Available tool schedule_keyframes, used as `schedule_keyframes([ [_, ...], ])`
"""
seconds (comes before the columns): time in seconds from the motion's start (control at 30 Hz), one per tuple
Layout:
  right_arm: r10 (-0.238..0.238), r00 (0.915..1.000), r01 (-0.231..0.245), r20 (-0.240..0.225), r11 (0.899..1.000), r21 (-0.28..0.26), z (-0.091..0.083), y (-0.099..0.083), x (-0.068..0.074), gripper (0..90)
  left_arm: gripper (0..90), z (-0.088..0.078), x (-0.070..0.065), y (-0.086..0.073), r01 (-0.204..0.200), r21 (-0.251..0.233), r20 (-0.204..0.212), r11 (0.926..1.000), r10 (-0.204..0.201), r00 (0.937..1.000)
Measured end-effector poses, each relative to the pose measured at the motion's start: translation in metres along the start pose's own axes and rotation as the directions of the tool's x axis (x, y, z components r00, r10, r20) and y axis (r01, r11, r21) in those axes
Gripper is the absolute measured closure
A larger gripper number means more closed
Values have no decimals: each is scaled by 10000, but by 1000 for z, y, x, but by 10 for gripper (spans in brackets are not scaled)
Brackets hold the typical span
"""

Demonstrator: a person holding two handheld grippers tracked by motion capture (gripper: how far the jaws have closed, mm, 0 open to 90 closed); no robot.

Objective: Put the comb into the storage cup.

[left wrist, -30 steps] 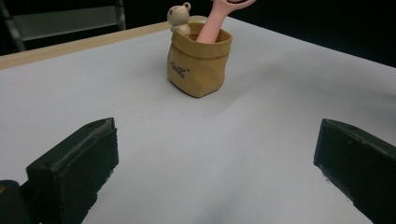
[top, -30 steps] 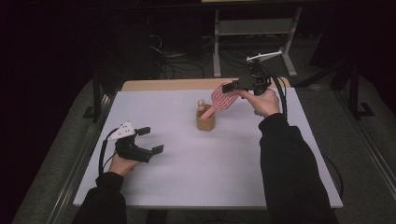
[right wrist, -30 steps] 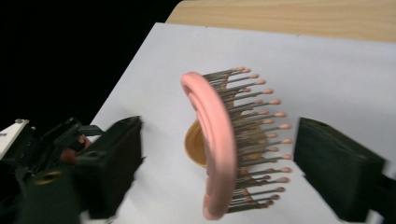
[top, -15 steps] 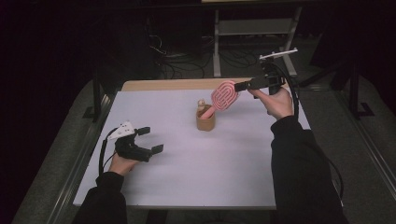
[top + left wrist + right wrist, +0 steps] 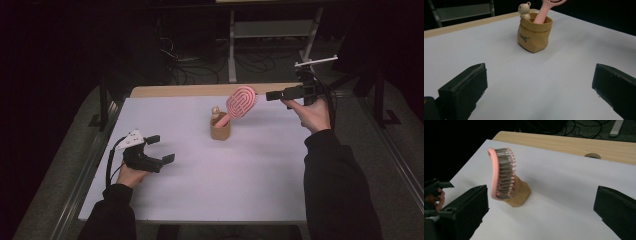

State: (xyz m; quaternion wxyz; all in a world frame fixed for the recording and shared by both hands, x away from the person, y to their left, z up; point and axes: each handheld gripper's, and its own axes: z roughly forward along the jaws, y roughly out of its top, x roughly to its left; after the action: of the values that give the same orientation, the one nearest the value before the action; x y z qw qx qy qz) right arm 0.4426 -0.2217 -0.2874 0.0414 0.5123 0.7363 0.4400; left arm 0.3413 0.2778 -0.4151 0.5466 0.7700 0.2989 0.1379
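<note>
High view: the pink hairbrush (image 5: 240, 100) is stood handle-down in the tan pouch (image 5: 220, 131) mid-bench (image 5: 200, 200); the right claw (image 5: 274, 95), just beside the brush head, has just been opened wide, nothing between.
Left gripper view: the left claw (image 5: 539, 87) is held wide, empty, low over the bench.
Right gripper view: brush bristles are seen side-on.

Dark long sleeves (image 5: 334, 185) cover both forearms; each black gripper has blocky fingers (image 5: 464, 90) and a trailing black cable (image 5: 111, 165).

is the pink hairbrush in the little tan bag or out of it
In. The pink hairbrush stands handle-down in the tan bag, its head leaning out above the rim, and the open right gripper is clear of it.
</note>
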Motion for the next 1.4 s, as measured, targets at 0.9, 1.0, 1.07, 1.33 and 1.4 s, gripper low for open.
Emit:
schedule_keyframes([
  [0.9,-699,9956,726,632,9965,-421,-20,-45,-21,0,0,-1,3,-1,115,-20,-189,9999,-115,9998],
  [1.0,-660,9957,693,652,9963,-510,-23,-49,-23,0,0,0,2,-1,98,-9,-168,10000,-99,9998],
  [1.07,-614,9957,652,695,9965,-530,-26,-54,-27,0,0,0,2,-1,107,-2,-148,9999,-107,9998],
  [1.33,-530,9960,569,725,9969,-535,-30,-67,-35,0,0,0,2,-1,142,24,-144,9999,-142,9998],
  [1.4,-553,9956,593,751,9969,-525,-30,-68,-35,0,0,0,2,-1,144,40,-154,9999,-143,9998],
])
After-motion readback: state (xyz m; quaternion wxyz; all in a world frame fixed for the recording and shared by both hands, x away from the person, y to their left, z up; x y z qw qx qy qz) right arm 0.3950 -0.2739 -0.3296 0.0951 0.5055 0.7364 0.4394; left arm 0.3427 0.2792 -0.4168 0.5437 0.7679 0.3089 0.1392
